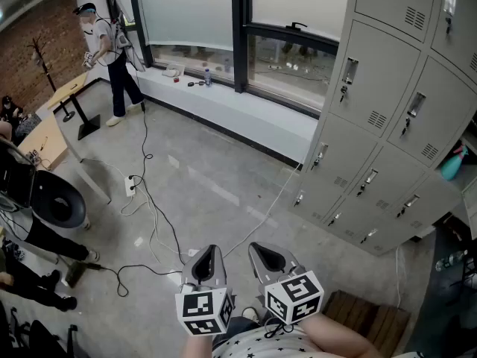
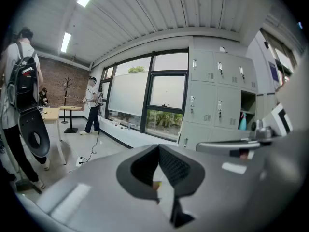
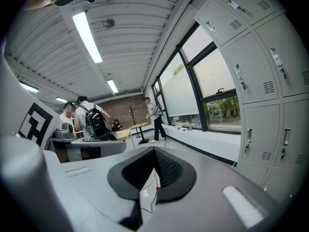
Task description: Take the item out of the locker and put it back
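Two grey claws, left claw (image 1: pixel 208 253) and right claw (image 1: pixel 262 250), were both closed tight and empty, well left of the grey metal lockers (image 1: pixel 387 88). One teal bottle (image 1: pixel 452 162) stood in the lockers' open compartment.

The head view looks steeply down over the floor (image 1: pixel 209 192), with the left tool (image 1: pixel 208 263) and right tool (image 1: pixel 270 259) close at 6 o'clock and the lockers (image 1: pixel 387 125) at 2 o'clock. Each tool view looks out along its own jaws across the room — the right one tilted towards the ceiling (image 3: pixel 120 42). All three share the lockers and the window (image 1: pixel 291 51).
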A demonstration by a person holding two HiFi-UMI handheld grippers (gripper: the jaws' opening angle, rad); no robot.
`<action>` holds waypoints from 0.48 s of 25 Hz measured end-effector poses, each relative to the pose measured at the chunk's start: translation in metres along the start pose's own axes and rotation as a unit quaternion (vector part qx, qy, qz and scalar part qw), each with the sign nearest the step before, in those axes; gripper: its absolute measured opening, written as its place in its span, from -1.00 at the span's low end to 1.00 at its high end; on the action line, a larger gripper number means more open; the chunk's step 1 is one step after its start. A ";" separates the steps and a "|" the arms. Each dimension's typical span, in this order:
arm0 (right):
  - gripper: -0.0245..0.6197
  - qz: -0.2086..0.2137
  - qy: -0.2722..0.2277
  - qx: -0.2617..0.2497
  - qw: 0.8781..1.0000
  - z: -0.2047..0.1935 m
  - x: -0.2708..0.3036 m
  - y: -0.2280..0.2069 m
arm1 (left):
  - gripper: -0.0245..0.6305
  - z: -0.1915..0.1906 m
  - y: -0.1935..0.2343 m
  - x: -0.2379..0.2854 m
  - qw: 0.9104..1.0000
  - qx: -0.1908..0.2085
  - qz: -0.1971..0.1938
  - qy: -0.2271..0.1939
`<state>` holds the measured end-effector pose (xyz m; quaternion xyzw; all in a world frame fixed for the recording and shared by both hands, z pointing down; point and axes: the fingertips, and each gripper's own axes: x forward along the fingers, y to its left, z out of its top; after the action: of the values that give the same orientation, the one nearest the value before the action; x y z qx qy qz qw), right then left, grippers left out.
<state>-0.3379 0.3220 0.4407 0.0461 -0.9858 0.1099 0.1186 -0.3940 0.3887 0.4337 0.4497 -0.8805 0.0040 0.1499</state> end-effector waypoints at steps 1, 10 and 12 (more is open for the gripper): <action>-0.93 -0.002 -0.001 0.000 1.000 0.001 0.000 -0.002 | -0.91 0.000 -0.002 0.002 1.000 0.000 -0.002 0.000; -0.92 -0.053 -0.005 0.015 0.998 0.002 -0.023 -0.053 | -0.91 -0.006 -0.049 0.037 0.998 0.017 -0.053 0.018; -0.93 -0.065 -0.008 0.019 0.998 0.003 -0.030 -0.073 | -0.91 -0.005 -0.065 0.049 0.998 0.019 -0.064 0.021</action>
<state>-0.3010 0.2526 0.4453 0.1133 -0.9793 0.1203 0.1168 -0.3680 0.3114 0.4433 0.5078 -0.8462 0.0208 0.1602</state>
